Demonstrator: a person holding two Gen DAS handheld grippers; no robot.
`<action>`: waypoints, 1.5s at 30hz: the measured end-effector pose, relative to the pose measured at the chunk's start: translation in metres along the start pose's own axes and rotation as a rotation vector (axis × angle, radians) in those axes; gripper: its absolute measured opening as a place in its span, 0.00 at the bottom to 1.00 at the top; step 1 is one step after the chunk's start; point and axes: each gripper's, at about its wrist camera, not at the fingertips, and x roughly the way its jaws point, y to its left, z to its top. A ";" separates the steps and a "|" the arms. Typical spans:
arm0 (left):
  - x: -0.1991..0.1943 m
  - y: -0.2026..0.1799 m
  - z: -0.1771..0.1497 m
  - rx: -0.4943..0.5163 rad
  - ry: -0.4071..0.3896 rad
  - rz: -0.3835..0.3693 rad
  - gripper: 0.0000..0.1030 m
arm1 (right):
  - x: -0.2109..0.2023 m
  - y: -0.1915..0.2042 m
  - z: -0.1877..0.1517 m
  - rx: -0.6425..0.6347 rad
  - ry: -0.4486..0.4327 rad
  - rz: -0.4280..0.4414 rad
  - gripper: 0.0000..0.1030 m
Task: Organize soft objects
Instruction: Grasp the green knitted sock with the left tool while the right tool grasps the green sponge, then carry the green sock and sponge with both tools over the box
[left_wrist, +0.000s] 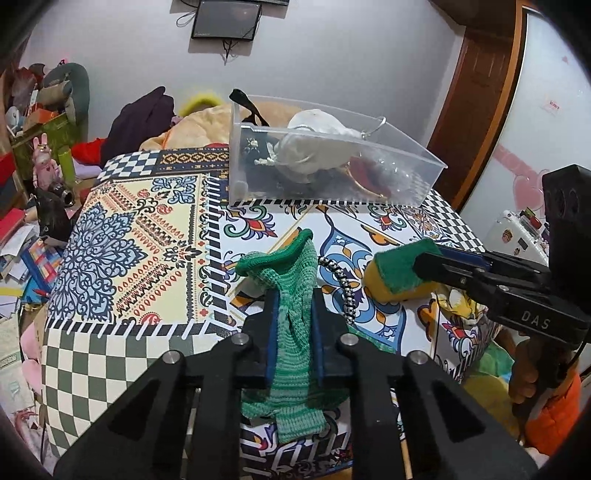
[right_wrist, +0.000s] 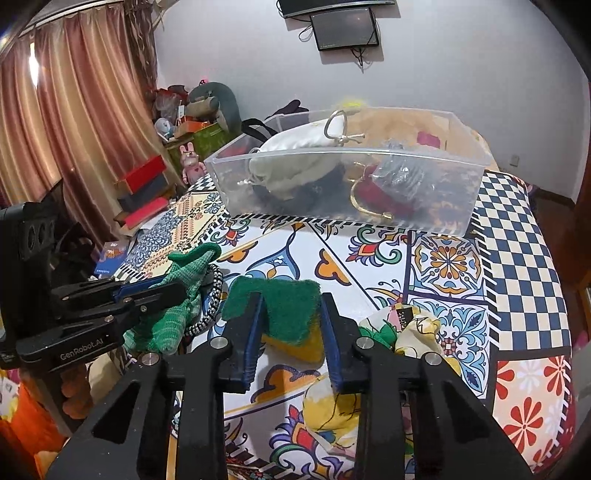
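My left gripper (left_wrist: 294, 295) is shut on a green knitted cloth (left_wrist: 295, 332), which hangs limp between the blue pads above the patterned table; it also shows in the right wrist view (right_wrist: 173, 314). My right gripper (right_wrist: 290, 301) is shut on a yellow sponge with a green scouring top (right_wrist: 280, 306), seen from the left wrist view (left_wrist: 402, 269) to the right of the cloth. A clear plastic bin (left_wrist: 406, 177) stands at the far side of the table and holds a white pouch (left_wrist: 317, 144), a red item and dark items.
A black-and-white braided cord (left_wrist: 341, 284) lies on the tablecloth (left_wrist: 147, 229) between the two grippers. A yellow patterned fabric (right_wrist: 413, 328) lies near the right gripper. Cluttered shelves and books stand left of the table. A bed with clothes lies behind the bin.
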 end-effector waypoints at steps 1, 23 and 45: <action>-0.002 0.000 0.001 -0.001 -0.007 0.002 0.14 | -0.002 0.000 0.000 0.001 -0.004 0.003 0.21; -0.038 -0.006 0.078 0.041 -0.213 0.072 0.13 | -0.061 -0.014 0.054 -0.013 -0.216 -0.094 0.15; 0.043 -0.007 0.155 0.082 -0.230 0.160 0.13 | -0.012 -0.037 0.114 -0.016 -0.211 -0.143 0.15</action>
